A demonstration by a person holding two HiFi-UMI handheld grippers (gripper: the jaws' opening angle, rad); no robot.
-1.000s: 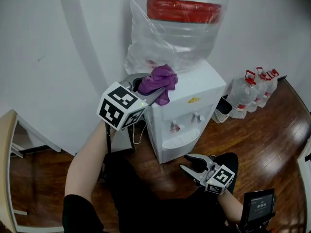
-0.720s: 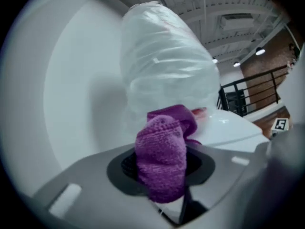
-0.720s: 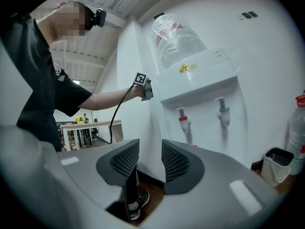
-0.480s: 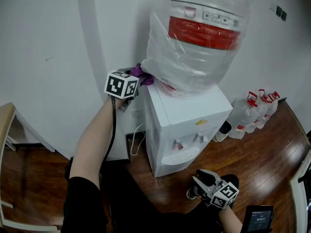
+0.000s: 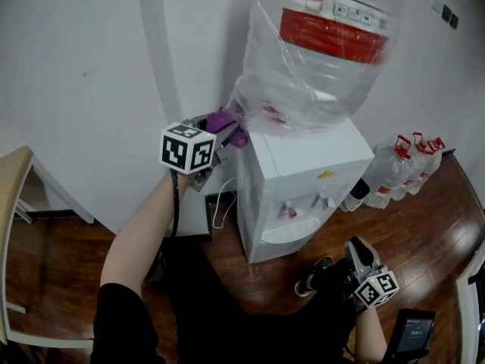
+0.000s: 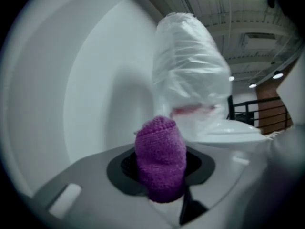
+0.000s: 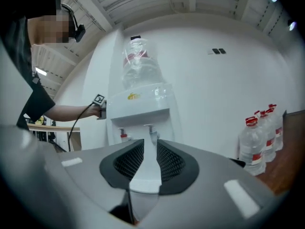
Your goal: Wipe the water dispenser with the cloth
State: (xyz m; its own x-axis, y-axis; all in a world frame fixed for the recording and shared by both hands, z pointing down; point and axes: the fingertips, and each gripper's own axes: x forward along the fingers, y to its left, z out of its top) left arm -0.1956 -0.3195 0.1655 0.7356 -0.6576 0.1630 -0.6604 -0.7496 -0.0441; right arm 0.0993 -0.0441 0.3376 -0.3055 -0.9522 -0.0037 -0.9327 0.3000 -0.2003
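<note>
Holding a purple knitted cloth (image 6: 160, 159), the left tool (image 5: 220, 133) has its jaws clamped on the wad. The wad bulges rounded and nubbly above the dark ribbed pads. The cloth sits at the top left edge of the water dispenser (image 5: 303, 180), a white, boxy, smooth-sided cabinet. Whether the cloth touches the top panel cannot be told.

Just right of the cloth is a crinkled clear plastic bag (image 5: 265, 89). It drapes the big inverted bottle (image 5: 326, 44), which is translucent and has a red label band.

The dispenser front has two small taps (image 5: 290, 211) over a curved white drip tray (image 5: 292, 232).

Lower right, the right tool (image 7: 146, 159) is held well apart from the dispenser, over the glossy brown plank floor (image 5: 432, 226). Its jaws have just been closing and now stand at a narrow slit, with nothing between the ribbed pads.

At far right, clear red-capped water jugs (image 5: 405, 165) stand clustered on the floor by the white wall.
</note>
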